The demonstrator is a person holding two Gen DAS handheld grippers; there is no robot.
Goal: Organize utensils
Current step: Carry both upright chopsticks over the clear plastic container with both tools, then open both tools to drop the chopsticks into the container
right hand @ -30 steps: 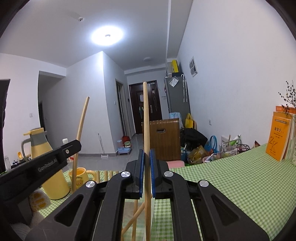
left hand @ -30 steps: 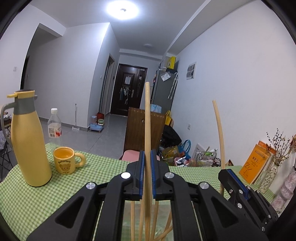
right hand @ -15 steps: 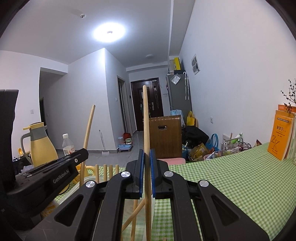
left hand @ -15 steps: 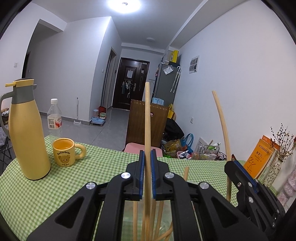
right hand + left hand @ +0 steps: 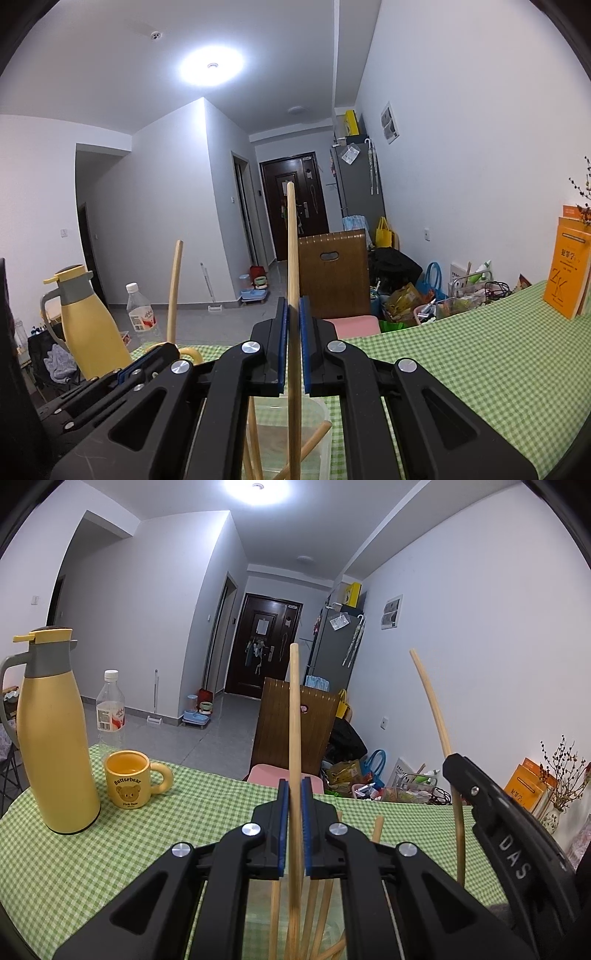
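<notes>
My left hand-held gripper (image 5: 294,825) is clamped on an upright chopstick (image 5: 294,716); my right hand-held gripper (image 5: 293,341) clamps a second chopstick (image 5: 291,243) above the clear container (image 5: 317,410).

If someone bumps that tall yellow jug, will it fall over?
Probably it could. The yellow jug is tall and narrow with a small base, so a push near its lid would likely tip it. It stands upright on the checked tablecloth, which may grip a little. How full it is can't be seen.
</notes>
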